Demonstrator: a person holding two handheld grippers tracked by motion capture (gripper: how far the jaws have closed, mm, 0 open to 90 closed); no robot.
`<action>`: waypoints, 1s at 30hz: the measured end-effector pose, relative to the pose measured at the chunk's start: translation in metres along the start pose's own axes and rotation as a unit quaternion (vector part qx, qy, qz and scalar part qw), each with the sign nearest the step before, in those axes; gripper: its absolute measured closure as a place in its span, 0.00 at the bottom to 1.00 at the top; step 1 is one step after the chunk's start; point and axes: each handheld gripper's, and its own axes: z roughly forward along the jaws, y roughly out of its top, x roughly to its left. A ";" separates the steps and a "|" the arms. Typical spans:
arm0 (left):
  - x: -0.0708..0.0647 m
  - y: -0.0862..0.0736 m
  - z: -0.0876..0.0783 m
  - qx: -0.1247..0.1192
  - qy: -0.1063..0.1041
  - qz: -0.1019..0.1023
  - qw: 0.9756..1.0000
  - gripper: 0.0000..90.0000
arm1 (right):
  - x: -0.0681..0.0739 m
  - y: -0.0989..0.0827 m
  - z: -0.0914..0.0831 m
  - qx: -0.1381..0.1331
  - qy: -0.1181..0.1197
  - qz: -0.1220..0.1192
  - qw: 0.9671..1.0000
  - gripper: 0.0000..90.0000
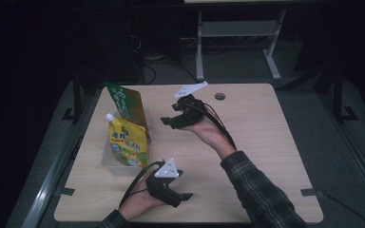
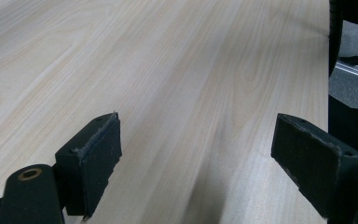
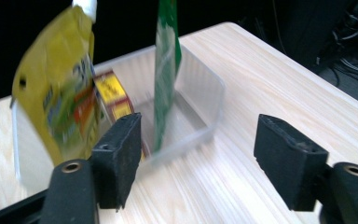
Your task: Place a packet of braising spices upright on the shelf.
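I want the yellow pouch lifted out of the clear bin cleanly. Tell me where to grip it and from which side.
Grip the yellow pouch just under its white cap, coming from above. It stands upright in the clear bin with that top well above the rim, and the flat neck suits a pinch across its faces. The right gripper, open and empty beside the bin, looks best placed.

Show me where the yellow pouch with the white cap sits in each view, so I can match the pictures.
High view: yellow pouch stands left of centre in the clear bin, in front of the green packet.
Left gripper view: not in it.
Right gripper view: upper left, leaning in the same bin.
Shared landmark: the pale wooden table.
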 end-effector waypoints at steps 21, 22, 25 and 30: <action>0.006 -0.001 -0.007 -0.009 0.009 -0.002 1.000 0.14 | -0.006 -0.116 -0.078 0.023 -0.067 0.031 0.997 0.22; 0.006 -0.002 -0.008 -0.010 0.009 -0.003 1.000 0.14 | -0.004 -0.124 -0.082 0.022 -0.071 0.034 0.997 0.21; 0.008 -0.004 -0.009 -0.008 0.007 -0.002 1.000 0.14 | -0.001 -0.143 -0.088 0.025 -0.072 0.044 0.996 0.22; 0.009 -0.010 -0.009 0.000 0.006 -0.005 1.000 0.14 | 0.007 -0.169 -0.097 0.054 -0.082 0.060 0.993 0.22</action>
